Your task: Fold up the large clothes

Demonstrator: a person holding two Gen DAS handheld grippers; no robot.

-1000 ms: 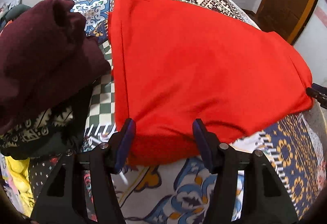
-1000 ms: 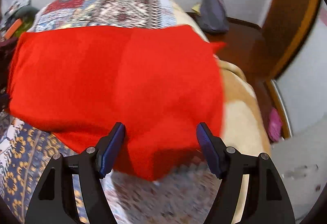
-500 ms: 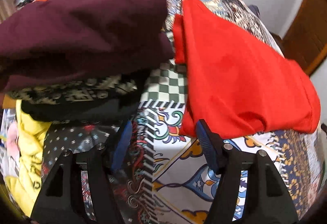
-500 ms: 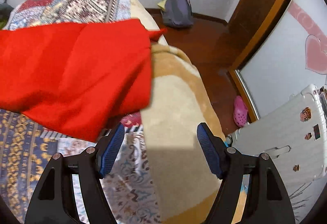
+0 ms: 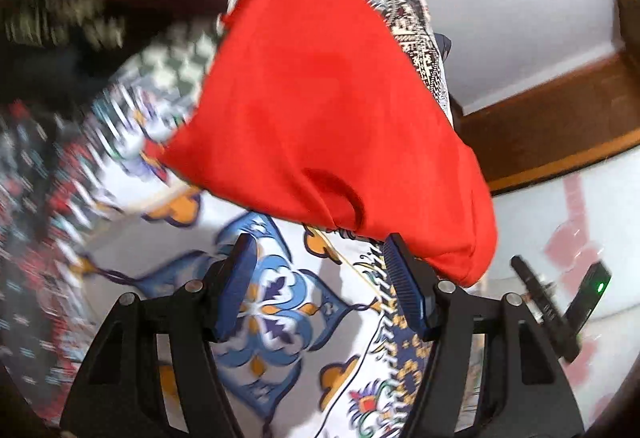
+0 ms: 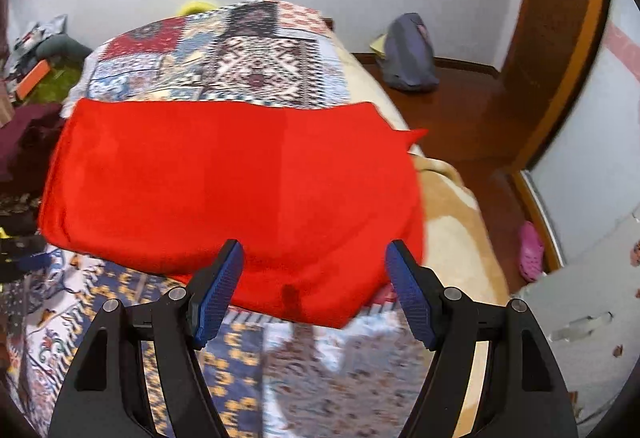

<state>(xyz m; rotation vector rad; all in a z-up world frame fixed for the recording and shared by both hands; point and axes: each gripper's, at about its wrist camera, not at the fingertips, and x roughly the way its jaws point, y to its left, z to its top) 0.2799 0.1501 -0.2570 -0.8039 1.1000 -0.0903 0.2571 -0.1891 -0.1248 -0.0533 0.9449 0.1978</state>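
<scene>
Both wrist cameras are looking steeply down at the bed point(image 6: 452, 238) from close above. The left one is tilting sideways over the patterned bedspread point(image 5: 280, 302); the right is facing the far wall. Both are sharing the red garment point(image 5: 328, 110) point(image 6: 232, 190).

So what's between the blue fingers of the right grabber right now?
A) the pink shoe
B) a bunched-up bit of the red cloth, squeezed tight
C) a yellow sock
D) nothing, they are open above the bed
D: the right gripper stands with its jaws wide apart, and the red garment lies flat on the patterned bedspread beyond the pads, not pinched by them.
</scene>
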